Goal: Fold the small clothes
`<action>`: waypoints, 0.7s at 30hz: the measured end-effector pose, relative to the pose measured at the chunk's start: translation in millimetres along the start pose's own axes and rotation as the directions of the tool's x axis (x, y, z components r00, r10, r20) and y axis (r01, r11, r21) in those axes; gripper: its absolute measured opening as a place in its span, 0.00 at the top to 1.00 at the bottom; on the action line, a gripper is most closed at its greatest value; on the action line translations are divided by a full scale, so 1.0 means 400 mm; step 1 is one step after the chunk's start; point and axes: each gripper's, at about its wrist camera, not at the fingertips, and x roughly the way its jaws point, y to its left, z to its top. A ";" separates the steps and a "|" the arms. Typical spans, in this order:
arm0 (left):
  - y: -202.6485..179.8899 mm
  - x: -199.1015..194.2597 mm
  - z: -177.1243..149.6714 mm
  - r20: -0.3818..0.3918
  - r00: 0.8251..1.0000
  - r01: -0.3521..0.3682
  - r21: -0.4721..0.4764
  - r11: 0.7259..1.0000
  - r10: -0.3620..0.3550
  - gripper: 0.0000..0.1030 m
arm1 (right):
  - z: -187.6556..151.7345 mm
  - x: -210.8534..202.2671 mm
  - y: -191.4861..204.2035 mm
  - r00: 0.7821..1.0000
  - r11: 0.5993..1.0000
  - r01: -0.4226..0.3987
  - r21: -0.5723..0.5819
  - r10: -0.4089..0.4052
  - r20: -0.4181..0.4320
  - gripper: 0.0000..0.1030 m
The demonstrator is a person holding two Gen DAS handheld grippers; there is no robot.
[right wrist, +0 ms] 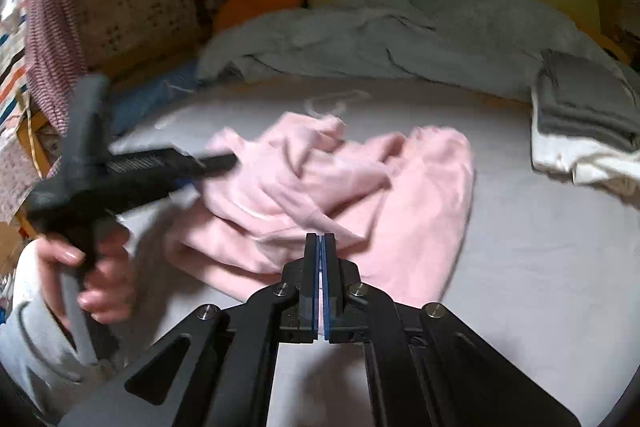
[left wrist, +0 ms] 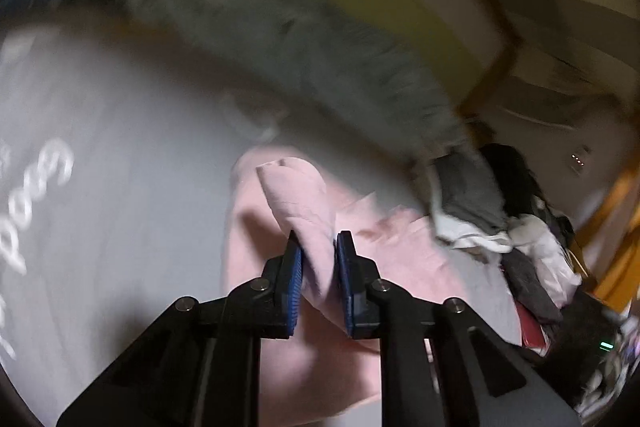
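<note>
A crumpled pink garment (right wrist: 420, 195) lies on the grey bed sheet (right wrist: 520, 267). In the left wrist view a raised fold of the pink garment (left wrist: 296, 195) fills the gap between the blue pads, and my left gripper (left wrist: 318, 247) is shut on it. The right wrist view shows that left gripper (right wrist: 218, 165) from the side, held by a hand (right wrist: 100, 267), its tips at the garment's left edge. My right gripper (right wrist: 321, 239) is shut, pads pressed together, its tips at the garment's near edge. I see no cloth between them.
A folded stack of grey and white clothes (right wrist: 580, 123) sits at the right of the bed. A rumpled blue-grey blanket (right wrist: 400, 35) lies along the far side. A loose pile of dark and white clothes (left wrist: 532, 247) lies to the right in the left wrist view.
</note>
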 end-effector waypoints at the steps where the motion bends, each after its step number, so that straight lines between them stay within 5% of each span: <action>1: -0.020 -0.009 0.011 0.015 1.000 0.019 0.034 0.999 -0.019 0.86 | -0.004 0.014 -0.011 1.000 1.000 -0.001 0.017 0.001 -0.010 1.00; 10: -0.273 0.016 0.105 -0.071 0.964 0.268 0.237 0.934 -0.258 0.93 | 0.013 -0.030 -0.083 0.999 0.990 0.006 0.141 -0.014 0.050 1.00; 13: -0.324 0.022 0.110 -0.095 0.958 0.285 0.278 0.917 -0.269 0.93 | 0.034 -0.084 -0.113 0.988 0.983 -0.086 0.161 0.063 0.142 0.99; 14: -0.333 0.026 0.109 -0.104 0.956 0.293 0.284 0.913 -0.274 0.93 | 0.041 -0.093 -0.125 0.983 0.980 -0.111 0.166 0.084 0.162 0.91; 17: -0.345 0.043 0.103 -0.137 0.951 0.306 0.282 0.909 -0.277 0.93 | 0.058 -0.082 -0.158 0.962 0.953 -0.240 0.186 0.207 0.180 0.28; 21: -0.339 0.049 0.106 -0.131 0.964 0.260 0.281 0.924 -0.232 0.93 | 0.071 -0.012 -0.176 0.967 0.944 -0.253 0.210 0.238 0.094 0.29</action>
